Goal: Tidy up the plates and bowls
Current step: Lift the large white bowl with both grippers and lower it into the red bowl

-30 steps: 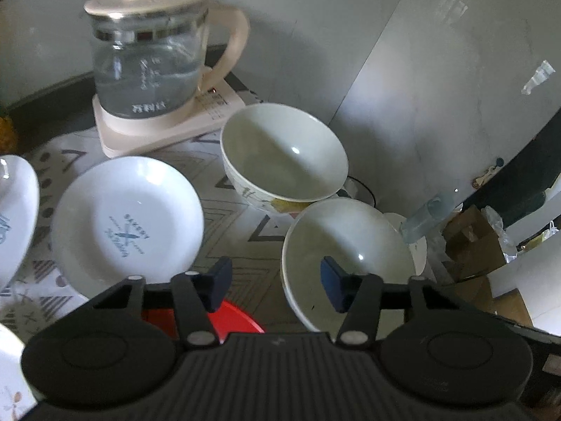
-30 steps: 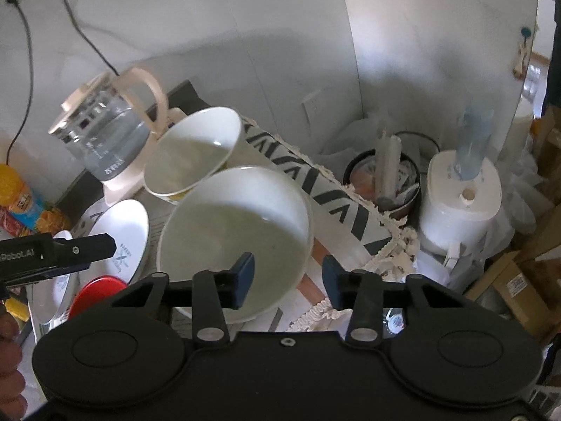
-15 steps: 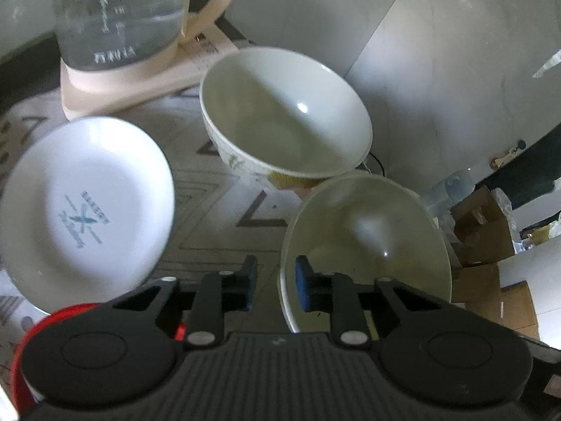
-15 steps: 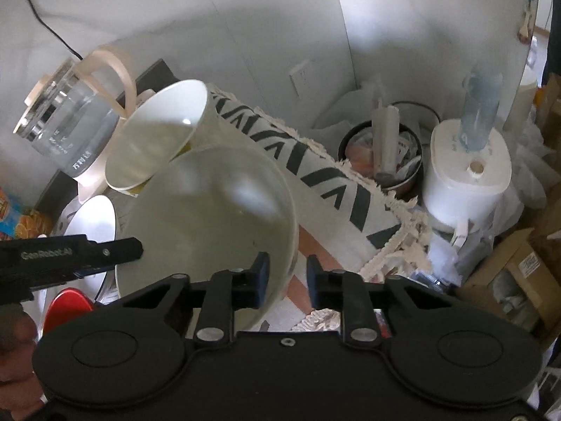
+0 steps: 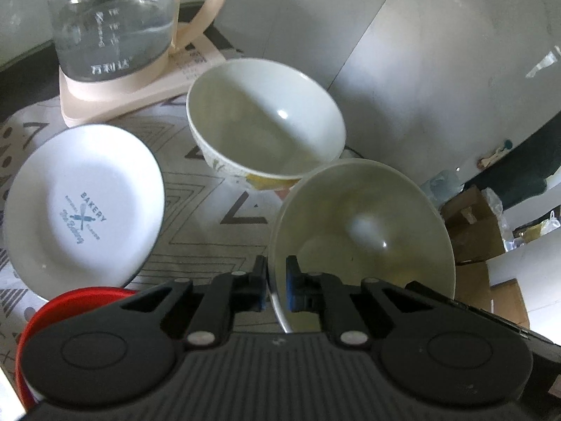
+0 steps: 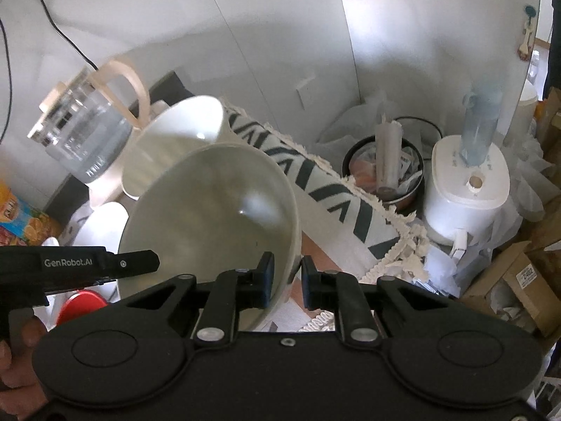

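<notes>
Left wrist view: left gripper [image 5: 277,286] is clamped on near rim of a plain off-white ceramic bowl [image 5: 364,231], one blue-padded finger inside the wall, other outside. Bowl is tilted, mouth turned toward the camera, and hangs past the right edge of the patterned grey-and-white tablecloth [image 5: 210,203]; can't tell if its base touches anything.

Right wrist view: right gripper [image 6: 284,278] pinches the same bowl's [image 6: 210,217] rim w/ a finger on each side of the wall. Black body of the left gripper [image 6: 80,263], marked GenRobot.AI, shows at lower left, w/ part of the person's hand [image 6: 17,351] below it.

Just behind the held bowl stands a second off-white bowl w/ a floral print on its outer wall [image 5: 266,119], upright on the cloth, rims close; contact can't be told. Left of it, toward the cloth's near-left part, lies a white round plate printed "BAKERY" in blue [image 5: 84,207], tilted up on its left side. Round red lid-like disc [image 5: 73,301] sits at the near edge, partly hidden by the gripper body.

At the far-left corner, a clear glass kettle w/ cream handle and base [image 5: 119,28] holds water, and stands right behind the floral bowl.

Beyond the cloth's fringed right edge, on the floor: a white humidifier w/ a bluish spout [image 6: 470,182], a black round bin full of paper [image 6: 385,168] and brown cardboard boxes [image 6: 519,280].
</notes>
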The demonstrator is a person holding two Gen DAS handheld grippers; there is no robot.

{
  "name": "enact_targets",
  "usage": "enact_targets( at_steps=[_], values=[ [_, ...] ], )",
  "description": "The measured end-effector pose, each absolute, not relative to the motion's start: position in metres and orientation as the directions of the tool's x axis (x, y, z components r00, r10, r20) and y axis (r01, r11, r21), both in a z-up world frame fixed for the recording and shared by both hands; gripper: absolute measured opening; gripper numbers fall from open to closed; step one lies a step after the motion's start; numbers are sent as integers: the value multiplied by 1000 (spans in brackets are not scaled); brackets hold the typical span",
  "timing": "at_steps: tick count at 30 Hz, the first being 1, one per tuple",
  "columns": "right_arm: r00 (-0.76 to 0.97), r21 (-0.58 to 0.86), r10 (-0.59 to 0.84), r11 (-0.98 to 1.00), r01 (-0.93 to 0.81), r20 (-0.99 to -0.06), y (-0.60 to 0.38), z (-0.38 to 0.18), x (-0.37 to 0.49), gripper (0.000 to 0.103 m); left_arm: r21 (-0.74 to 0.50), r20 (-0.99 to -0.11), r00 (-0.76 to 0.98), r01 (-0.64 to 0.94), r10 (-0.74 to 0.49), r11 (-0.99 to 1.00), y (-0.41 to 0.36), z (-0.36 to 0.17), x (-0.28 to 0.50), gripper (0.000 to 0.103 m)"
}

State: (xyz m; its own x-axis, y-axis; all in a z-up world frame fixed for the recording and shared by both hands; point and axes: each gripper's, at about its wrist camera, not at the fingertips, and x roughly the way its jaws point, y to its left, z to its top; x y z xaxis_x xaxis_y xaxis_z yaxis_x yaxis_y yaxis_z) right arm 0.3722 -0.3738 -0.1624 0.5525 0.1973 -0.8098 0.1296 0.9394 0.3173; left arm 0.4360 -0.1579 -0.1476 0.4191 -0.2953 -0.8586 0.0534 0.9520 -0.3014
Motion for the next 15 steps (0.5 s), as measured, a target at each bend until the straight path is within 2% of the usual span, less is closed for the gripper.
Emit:
enact_targets(
  at_steps=[7, 15],
  values=[
    [591, 316, 196, 943, 107, -783, -370, -138, 365, 16, -326, -825, 476, 38, -304, 944, -149, -124, 426, 5],
    [624, 317, 213, 947, 59, -752, -361, -118, 360, 16, -338, -799, 526, 9, -292, 941, -135, -101, 412, 5]
  ],
)
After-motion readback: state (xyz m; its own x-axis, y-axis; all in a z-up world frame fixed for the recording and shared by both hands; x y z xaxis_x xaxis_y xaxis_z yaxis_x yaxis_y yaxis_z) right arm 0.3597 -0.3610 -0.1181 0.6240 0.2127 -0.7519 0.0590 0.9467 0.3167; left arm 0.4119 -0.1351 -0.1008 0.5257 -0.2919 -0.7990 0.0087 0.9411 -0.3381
